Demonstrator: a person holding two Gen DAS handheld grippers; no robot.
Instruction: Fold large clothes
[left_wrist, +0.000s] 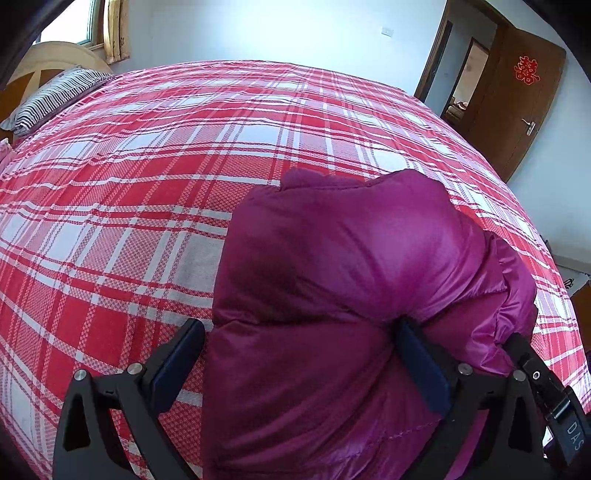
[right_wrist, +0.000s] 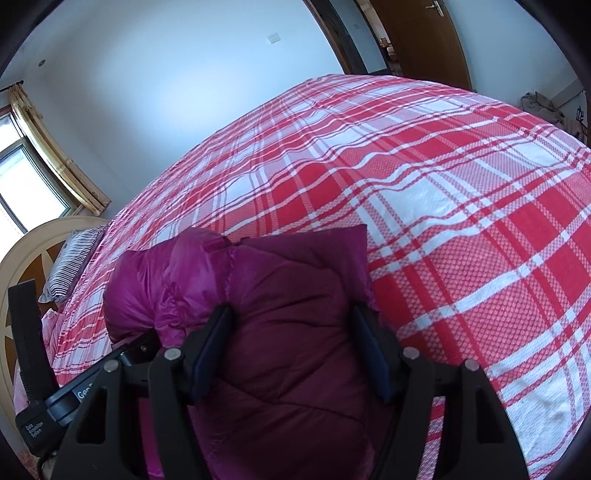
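A: Colours on the garment?
B: Puffer jacket (left_wrist: 332, 295) is magenta-purple with a sheen, darker plum in the shaded folds. Same in the right wrist view (right_wrist: 288, 332).
A: Bedding?
B: Bedspread (left_wrist: 147, 184) is red, pink and white plaid; red blocks carry a fine white dot weave. Pillow (left_wrist: 51, 98) is black-and-white striped.
A: Hardware?
B: Left gripper (left_wrist: 299, 354) and right gripper (right_wrist: 291, 343) are black, with dark navy finger pads (left_wrist: 173, 354).
A: Room?
B: Walls (left_wrist: 258, 29) pale blue-white, door (left_wrist: 517, 99) brown with a red paper emblem (left_wrist: 527, 71), curtain (right_wrist: 55, 155) yellowish, headboard (right_wrist: 22, 258) cream and brown.
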